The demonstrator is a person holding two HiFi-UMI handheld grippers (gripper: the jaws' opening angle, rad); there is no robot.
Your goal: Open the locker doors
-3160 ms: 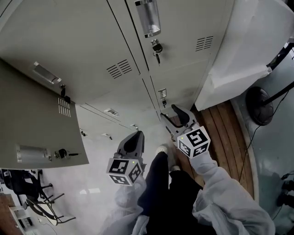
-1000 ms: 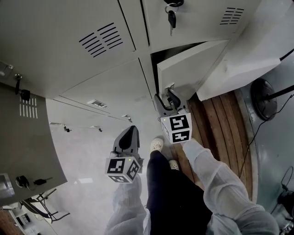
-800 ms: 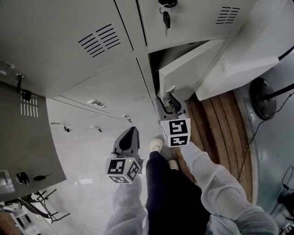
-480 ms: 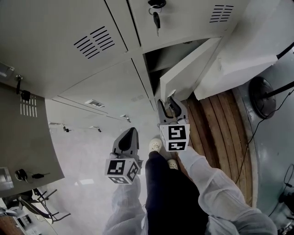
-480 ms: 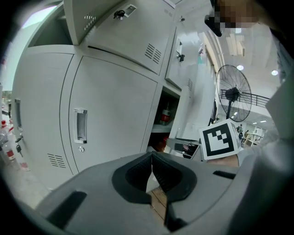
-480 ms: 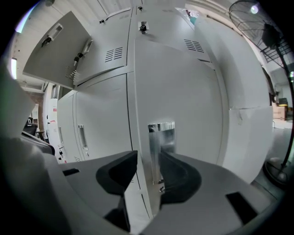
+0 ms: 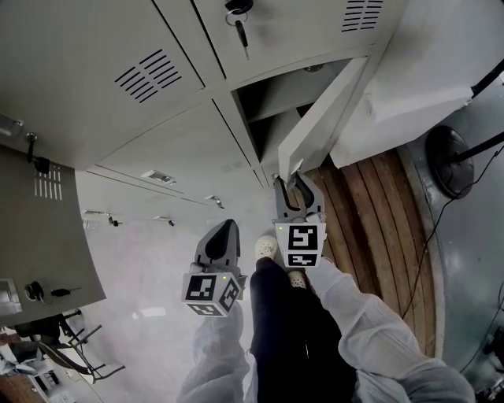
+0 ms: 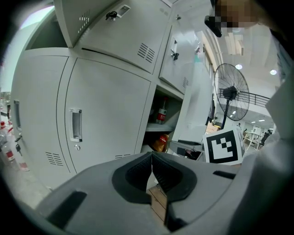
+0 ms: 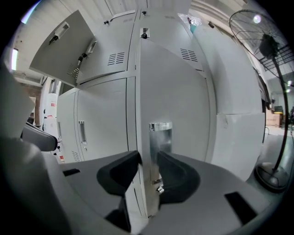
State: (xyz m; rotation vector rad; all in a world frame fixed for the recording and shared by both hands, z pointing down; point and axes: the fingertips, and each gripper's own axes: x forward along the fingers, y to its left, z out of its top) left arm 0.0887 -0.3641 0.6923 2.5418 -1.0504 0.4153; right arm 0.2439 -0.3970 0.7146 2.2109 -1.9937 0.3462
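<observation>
The lower right locker door (image 7: pixel 324 118) stands swung out, its thin edge toward me. My right gripper (image 7: pixel 297 184) has that edge between its jaws at the recessed metal handle (image 9: pixel 160 137). Its jaws have just been closing, and both pads touch the door (image 9: pixel 179 101) in the right gripper view (image 9: pixel 148 157). Behind the door the compartment (image 7: pixel 266 104) shows a shelf, a red bottle (image 8: pixel 161 113) and an orange packet (image 8: pixel 161 142). My left gripper (image 7: pixel 223 231) hangs lower left, away from the lockers, shut and empty (image 8: pixel 151 157).
A key (image 7: pixel 239 24) hangs in the locker above. An upper locker door (image 7: pixel 39 228) stands open at the left. A white covered block (image 7: pixel 425 71), a wooden platform (image 7: pixel 370 220) and a floor fan (image 7: pixel 450 167) lie to the right. The person's shoes (image 7: pixel 268 249) are below the grippers.
The lower right door has swung further out from the lockers, showing more of the compartment. My right gripper came back toward the person with the door's edge. The left gripper has barely shifted.
</observation>
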